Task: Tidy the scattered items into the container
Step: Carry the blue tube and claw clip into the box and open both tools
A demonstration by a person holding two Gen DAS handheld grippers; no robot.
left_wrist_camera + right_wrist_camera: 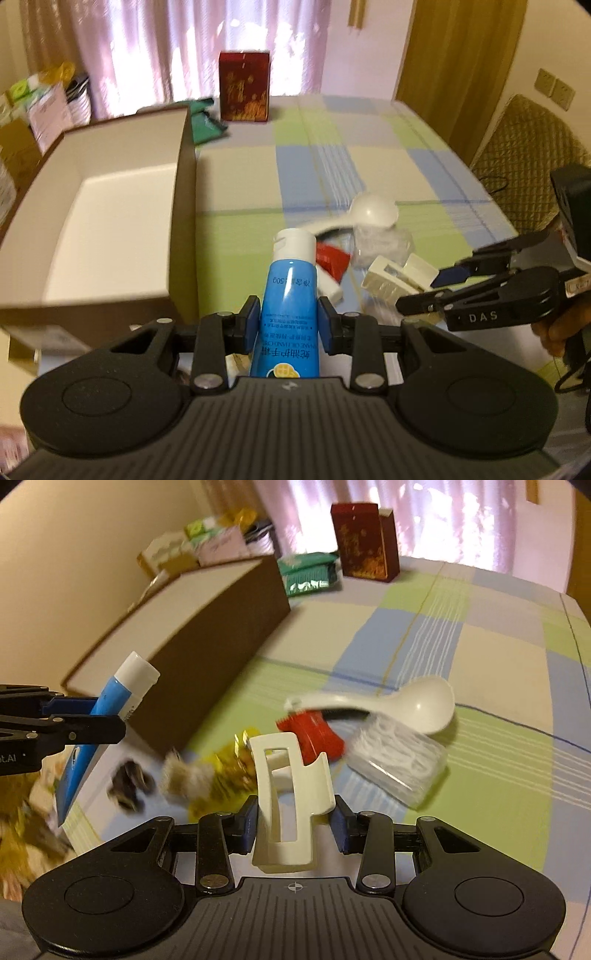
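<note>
Now: left gripper (289,325) clamped on blue hand-cream tube with white cap (289,295), long axis along the fingers, cap forward. Right gripper (294,821) pinching cream plastic hair claw (286,805), held upright. Open brown cardboard box with white inside (110,206) just left of the tube, nearer left hand. White plastic spoon (413,705), red packet (314,734), clear tub (399,764) left on checked cloth (480,775).

Blue tube (290,291) and cream hair clip (291,805) lifted off the tabletop.
Open brown box (110,206) sits at the left edge; spoon (406,705), red packet (314,734) lie mid-tabletop.
</note>
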